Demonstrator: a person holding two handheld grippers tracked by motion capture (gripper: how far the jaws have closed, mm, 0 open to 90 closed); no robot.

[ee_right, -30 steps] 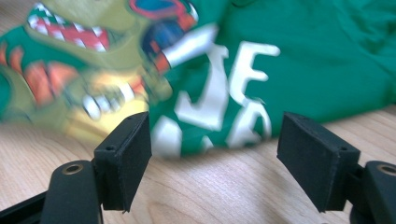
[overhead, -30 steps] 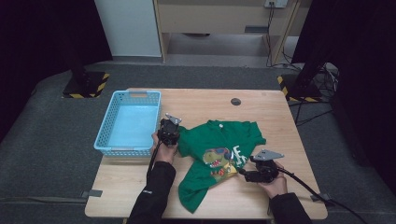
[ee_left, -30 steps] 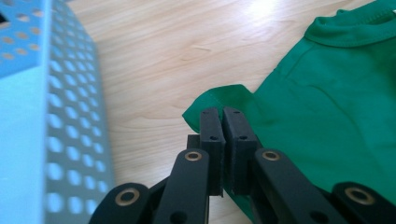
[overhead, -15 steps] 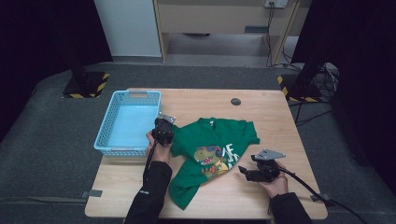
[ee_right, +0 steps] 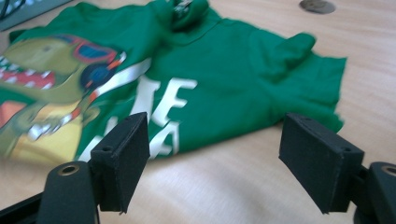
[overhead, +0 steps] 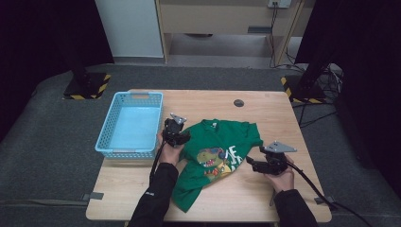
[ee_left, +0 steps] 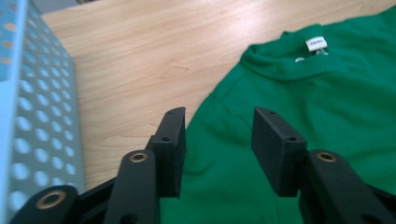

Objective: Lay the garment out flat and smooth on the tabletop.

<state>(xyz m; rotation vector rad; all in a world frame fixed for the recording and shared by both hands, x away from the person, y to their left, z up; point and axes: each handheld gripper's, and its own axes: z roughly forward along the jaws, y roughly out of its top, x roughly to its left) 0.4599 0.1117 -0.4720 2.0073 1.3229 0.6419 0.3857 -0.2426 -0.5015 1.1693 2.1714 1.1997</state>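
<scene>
One green cotton T-shirt (overhead: 222, 151), soft and rumpled, lies half-folded on the pale wood-grain table (overhead: 283, 118), its printed front showing a cartoon dinosaur in sunglasses beside white block letters; a ribbed collar with a small white label faces the far edge. The left gripper (overhead: 183, 137), held by a person in a dark sleeve, sits at the shirt's left shoulder, its two flat black jaws having just been opening; in the left gripper view (ee_left: 219, 144) they stand apart over the green fabric with the cloth released beneath them. The right gripper (overhead: 250, 163), topped by a grey three-cornered plate, rests near the shirt's right hem, its two matte rectangular jaws spread wide above bare wood, gripping nothing (ee_right: 215, 158). To the left stands one light-blue plastic basket (overhead: 106, 137), rectangular, its walls perforated with rows of round holes. One small dark round disc (overhead: 239, 102) is set in the tabletop beyond the shirt.
</scene>
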